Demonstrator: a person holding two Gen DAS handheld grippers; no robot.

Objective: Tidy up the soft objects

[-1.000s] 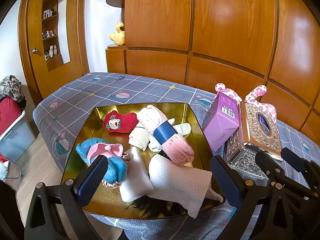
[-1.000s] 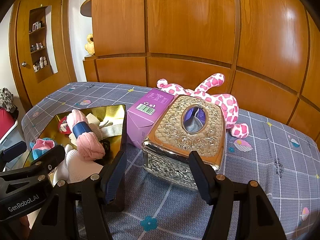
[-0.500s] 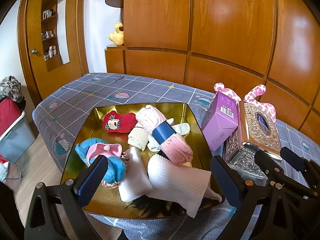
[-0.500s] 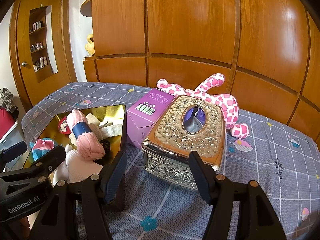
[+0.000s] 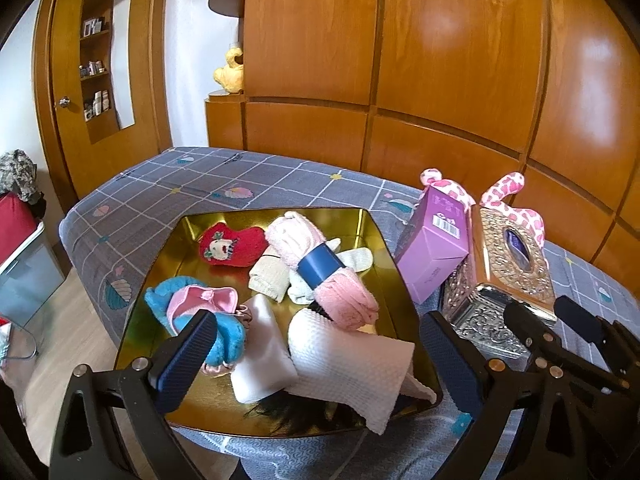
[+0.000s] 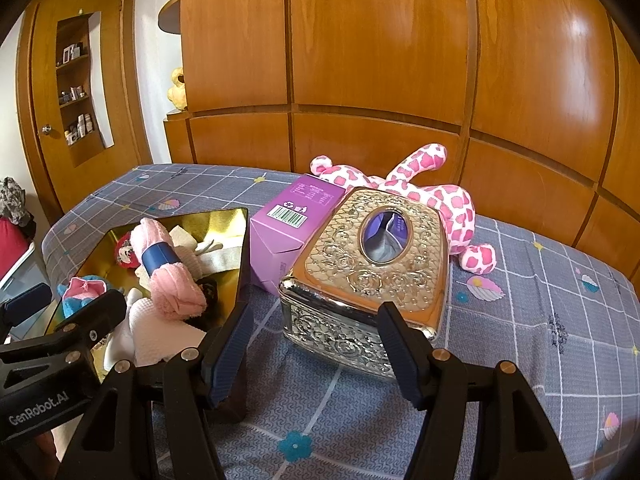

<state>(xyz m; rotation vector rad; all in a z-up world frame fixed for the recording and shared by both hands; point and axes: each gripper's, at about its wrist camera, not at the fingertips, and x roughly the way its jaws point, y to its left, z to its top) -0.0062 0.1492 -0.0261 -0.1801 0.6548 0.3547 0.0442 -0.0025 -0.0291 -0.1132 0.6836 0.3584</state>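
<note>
A gold tray (image 5: 372,224) on the bed holds soft items: a red sock (image 5: 232,246), a pink roll with a blue band (image 5: 320,268), a blue and pink fluffy piece (image 5: 192,304) and a white waffle cloth (image 5: 352,356). My left gripper (image 5: 316,356) is open and empty above the tray's near side. My right gripper (image 6: 316,348) is open and empty in front of the ornate silver tissue box (image 6: 368,272). A pink spotted plush toy (image 6: 436,200) lies behind that box. The tray also shows in the right wrist view (image 6: 224,216).
A purple carton (image 6: 292,220) stands between the tray and the tissue box. The bed has a grey checked cover (image 6: 540,320). A wooden panelled wall (image 6: 380,60) runs behind it. A door (image 5: 92,80) and a red bin (image 5: 16,224) are at the left.
The left wrist view has shifted slightly; the tray and boxes sit a little lower and left in it. The right gripper has not moved. Both stay open.
</note>
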